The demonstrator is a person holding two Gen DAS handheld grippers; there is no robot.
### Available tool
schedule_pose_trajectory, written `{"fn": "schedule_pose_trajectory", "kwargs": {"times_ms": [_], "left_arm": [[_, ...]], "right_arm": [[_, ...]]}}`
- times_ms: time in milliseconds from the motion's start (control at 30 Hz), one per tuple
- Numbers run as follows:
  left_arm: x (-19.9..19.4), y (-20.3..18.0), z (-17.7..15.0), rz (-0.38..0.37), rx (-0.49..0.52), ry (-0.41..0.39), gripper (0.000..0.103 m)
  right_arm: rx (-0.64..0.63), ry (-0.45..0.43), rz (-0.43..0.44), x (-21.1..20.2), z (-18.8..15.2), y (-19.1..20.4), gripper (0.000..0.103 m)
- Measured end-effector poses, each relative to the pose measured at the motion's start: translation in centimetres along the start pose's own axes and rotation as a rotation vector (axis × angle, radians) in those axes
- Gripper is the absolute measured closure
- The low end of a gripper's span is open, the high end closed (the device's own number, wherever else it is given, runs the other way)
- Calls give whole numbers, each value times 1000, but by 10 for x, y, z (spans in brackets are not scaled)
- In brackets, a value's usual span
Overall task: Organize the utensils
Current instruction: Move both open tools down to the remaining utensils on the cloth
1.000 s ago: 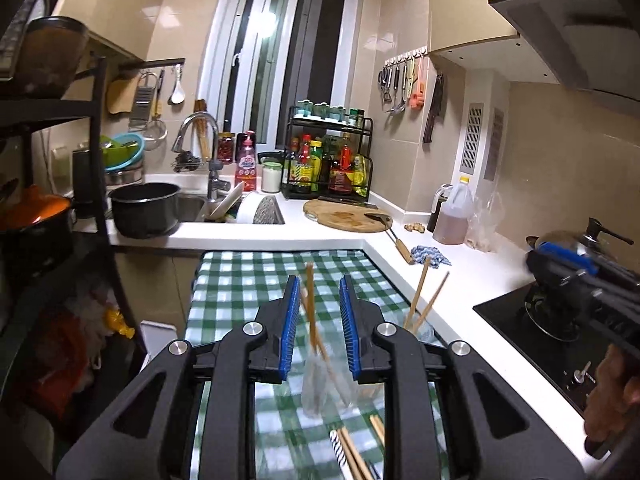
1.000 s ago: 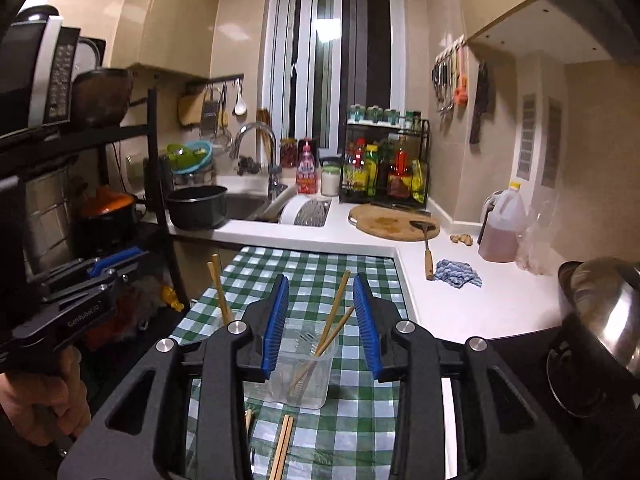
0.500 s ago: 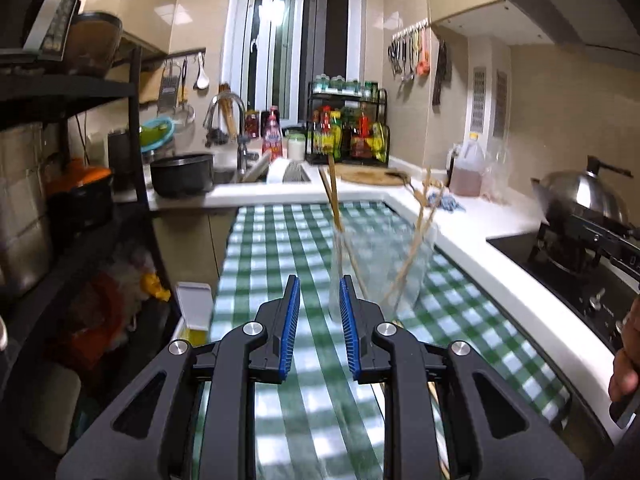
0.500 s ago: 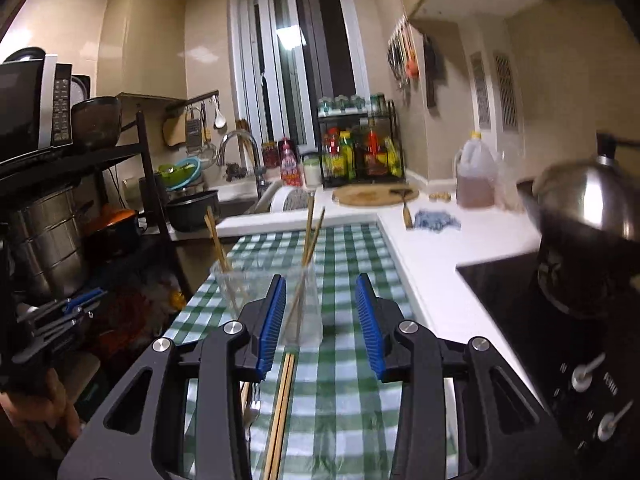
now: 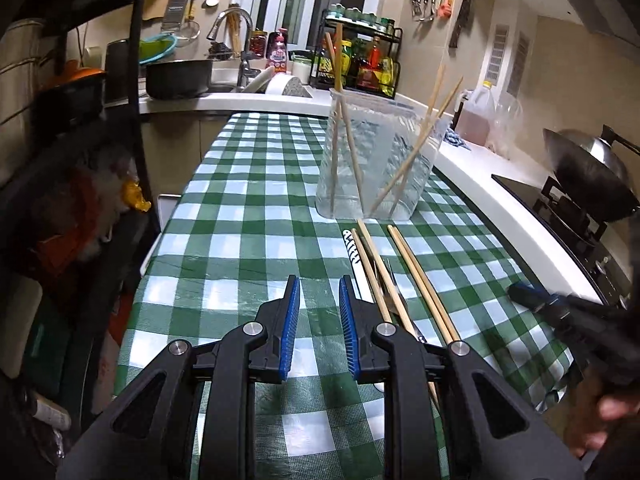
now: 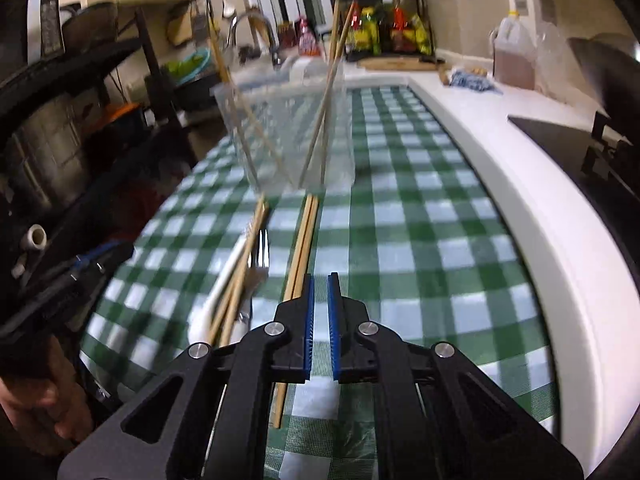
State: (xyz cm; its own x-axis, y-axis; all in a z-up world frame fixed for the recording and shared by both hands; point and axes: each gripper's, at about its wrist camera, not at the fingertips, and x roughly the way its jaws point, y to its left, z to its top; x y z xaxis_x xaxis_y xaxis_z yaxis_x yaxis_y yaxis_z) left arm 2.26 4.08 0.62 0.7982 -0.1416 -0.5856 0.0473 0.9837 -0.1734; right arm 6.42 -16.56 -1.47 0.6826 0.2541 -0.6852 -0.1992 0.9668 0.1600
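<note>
- Compared with half a second earlier, both tools are being seen lower and further back from the clear container [image 5: 376, 160], so that loose utensils on the checked cloth [image 5: 248, 232] are now being revealed in front of it.
- The left tool [image 5: 319, 332] is being held with its blue pads apart by a modest gap, nothing being gripped between them.
- The right tool [image 6: 319, 328] is being shown with its pads drawn much closer than before, only a narrow slit remaining; nothing is being clamped.
- Four chopsticks are being kept upright and leaning inside the container [image 6: 284, 140], two at each side.
- Loose chopsticks [image 5: 416, 276] are lying on the bench just before the container, beside a white-handled utensil [image 5: 358, 268].
- In the right wrist view a fork [image 6: 262, 252] is being shown among the loose chopsticks [image 6: 302, 248]; that view is blurred.
- Only in the left wrist view is a wok [image 5: 588, 168] being seen clearly on the stove, with a black pot [image 5: 178, 78] beside the sink.
</note>
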Motion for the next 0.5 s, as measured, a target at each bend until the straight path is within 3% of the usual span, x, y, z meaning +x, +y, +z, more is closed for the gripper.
{"fn": "schedule_pose_trajectory", "kwargs": {"times_ms": [100,367,500], "left_arm": [[2,1,-4,-6,-5,16,83],[6,-6,-11,-32,11,44,83],[12,-8,-15,-48,11,68,83]], "right_arm": [[-5,67,38,16,-8,8,94],[-35,148,25,35,-28,17,93],[-48,145,15,36,-27,19,90]]}}
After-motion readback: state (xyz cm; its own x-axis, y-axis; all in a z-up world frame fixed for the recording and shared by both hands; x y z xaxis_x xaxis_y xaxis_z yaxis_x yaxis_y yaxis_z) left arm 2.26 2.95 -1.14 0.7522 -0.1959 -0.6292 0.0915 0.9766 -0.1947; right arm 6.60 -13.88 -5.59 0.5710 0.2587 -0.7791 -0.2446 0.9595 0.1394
